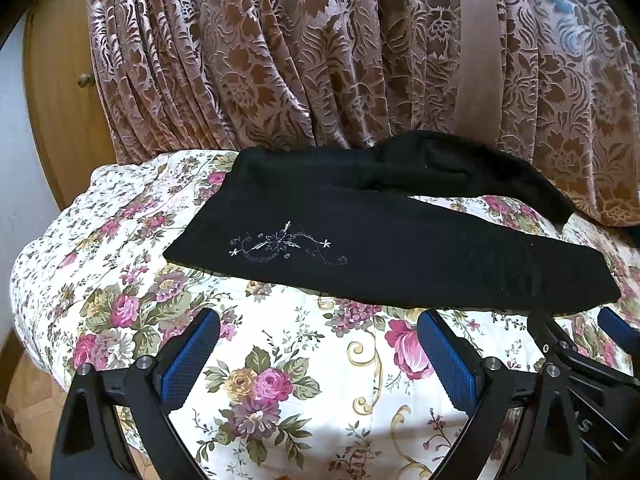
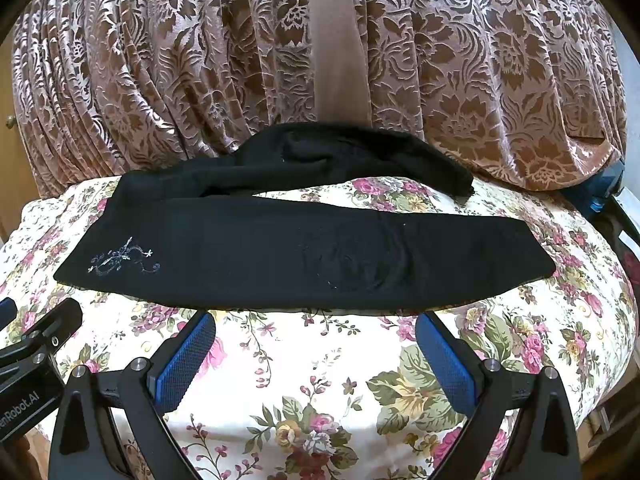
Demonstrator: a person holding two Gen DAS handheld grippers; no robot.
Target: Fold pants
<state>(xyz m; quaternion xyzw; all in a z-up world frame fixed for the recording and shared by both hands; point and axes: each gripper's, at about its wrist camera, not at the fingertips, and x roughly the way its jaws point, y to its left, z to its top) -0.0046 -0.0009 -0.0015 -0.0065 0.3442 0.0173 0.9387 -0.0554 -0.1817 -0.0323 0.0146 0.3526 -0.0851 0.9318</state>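
both sets of fingers are hanging spread wide and gripping nothing, blue pads facing each other over the floral bedspread [image 1: 280,360]. left gripper [image 1: 318,354] is hovering just short of the near edge of the pants [image 1: 380,248]; right gripper [image 2: 316,354] is doing the same further along that edge, and its black frame is showing at the right margin of the left wrist view.

pants are lying on the bed, black, stretched sideways across both views. near leg is lying flat as a long band; far leg is bunching in a loose ridge against the patterned brown curtain [image 2: 480,60] behind. silver embroidery [image 1: 286,244] is sitting near the left end of the near leg. which end is waist and which is hem cannot be told.

handling judgement: fabric is looking thin, soft and light, probably knit. it will likely drape and sag when lifted, not slide stiffly. a pinch may also catch the bedspread beneath, so a shallow grip on the very edge looks safest.

where to take hold: likely the two near corners of the flat band, one per gripper, keeping tension between them. the rumpled far leg probably needs straightening first.
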